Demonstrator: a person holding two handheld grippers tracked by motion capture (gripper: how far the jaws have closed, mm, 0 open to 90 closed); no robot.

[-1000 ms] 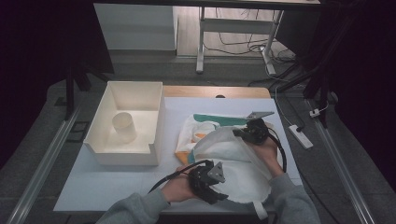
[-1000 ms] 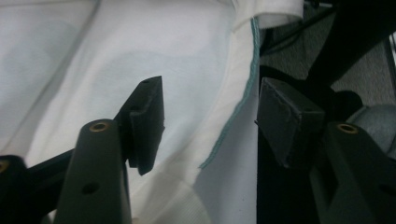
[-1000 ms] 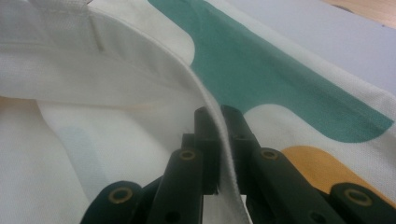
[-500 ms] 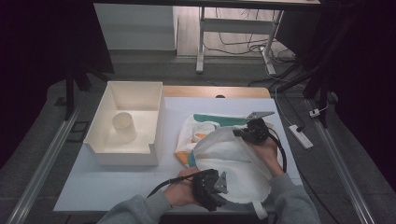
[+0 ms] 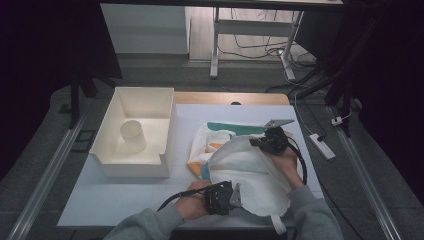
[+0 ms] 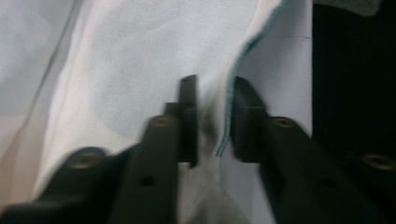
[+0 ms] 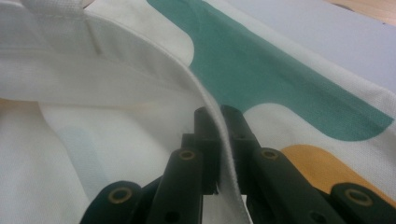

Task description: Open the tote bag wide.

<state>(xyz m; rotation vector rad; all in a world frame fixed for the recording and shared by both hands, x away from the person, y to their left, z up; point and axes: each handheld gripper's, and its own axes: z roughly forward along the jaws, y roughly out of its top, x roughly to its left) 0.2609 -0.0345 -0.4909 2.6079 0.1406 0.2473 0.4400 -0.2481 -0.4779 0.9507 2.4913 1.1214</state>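
Cloth, a white bag printed in green and orange, is spread at the centre-right of the pale table, well apart from the white bin at about nine o'clock of it; a small cup is seen standing inside that bin. From the high view both grippers are placed on the bag: the left gripper at its six o'clock edge, the right gripper at its one o'clock edge, but how the jaws stand cannot be read there.

That is supplied by the gripper views. In the left gripper view, the left gripper is shown with a green-stitched hem of the bag lying between its jaws, which have just been closing; a narrow gap is left beside the hem on the right-hand jaw, so the fabric is bracketed rather than plainly pinched. In the right gripper view, the right gripper is seen clenched on a folded hem of the bag, the cloth being pressed between both pads. The green band and an orange patch are resolved there at close range, with a webbing strap at eleven o'clock.
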